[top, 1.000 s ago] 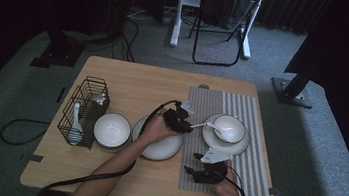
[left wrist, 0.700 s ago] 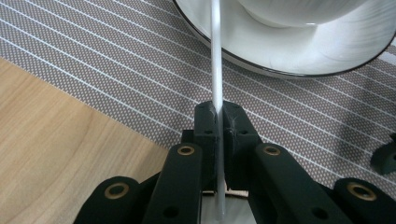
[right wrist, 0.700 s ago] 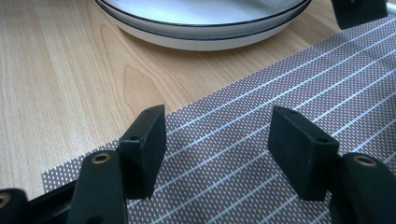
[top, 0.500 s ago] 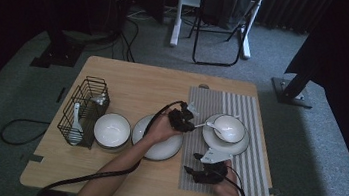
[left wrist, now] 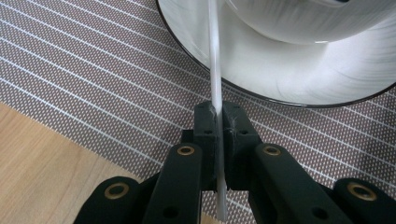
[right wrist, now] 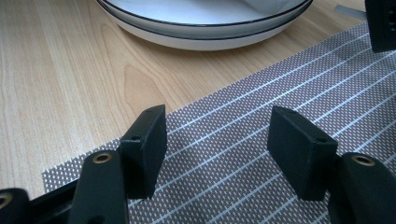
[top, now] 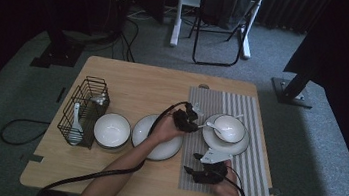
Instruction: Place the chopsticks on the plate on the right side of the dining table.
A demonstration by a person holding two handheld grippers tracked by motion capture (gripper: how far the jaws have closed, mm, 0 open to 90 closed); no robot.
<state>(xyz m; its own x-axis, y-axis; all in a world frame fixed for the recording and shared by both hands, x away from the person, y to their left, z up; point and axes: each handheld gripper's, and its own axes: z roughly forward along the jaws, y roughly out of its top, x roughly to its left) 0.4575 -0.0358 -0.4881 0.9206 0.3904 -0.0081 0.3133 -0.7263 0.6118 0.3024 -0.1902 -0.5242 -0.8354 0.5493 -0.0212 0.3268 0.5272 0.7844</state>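
In the left gripper view, the jaws of the left gripper (left wrist: pixel 217 122) are seen pressed shut on the thin white handle of a spoon (left wrist: pixel 215 56), which is pinched edge-on near its end while the rest of the handle runs up over the dark rim of a white saucer (left wrist: pixel 299 79). In the high view the spoon (top: pixel 211 127) is found with its far end in or over the small bowl (top: pixel 230 127) that stands on that saucer, on the striped placemat (top: pixel 255 163) toward the worktop's right edge. The spoon is judged to be light, stiff and probably ceramic or hard plastic, hence smooth and liable to slip or pivot between flat pads; a hold farther up the handle, nearer the balance point, would likely steady it, and knocks against the bowl should be avoided, since both could chip. The right gripper (right wrist: pixel 217 149) is seen with its jaws spread apart and nothing between them, resting over the placemat near the worktop's near edge, just beside a large plate (right wrist: pixel 201 23). Toward the left edge another bowl (top: pixel 112 129) and a wire rack (top: pixel 83 109) are seen.
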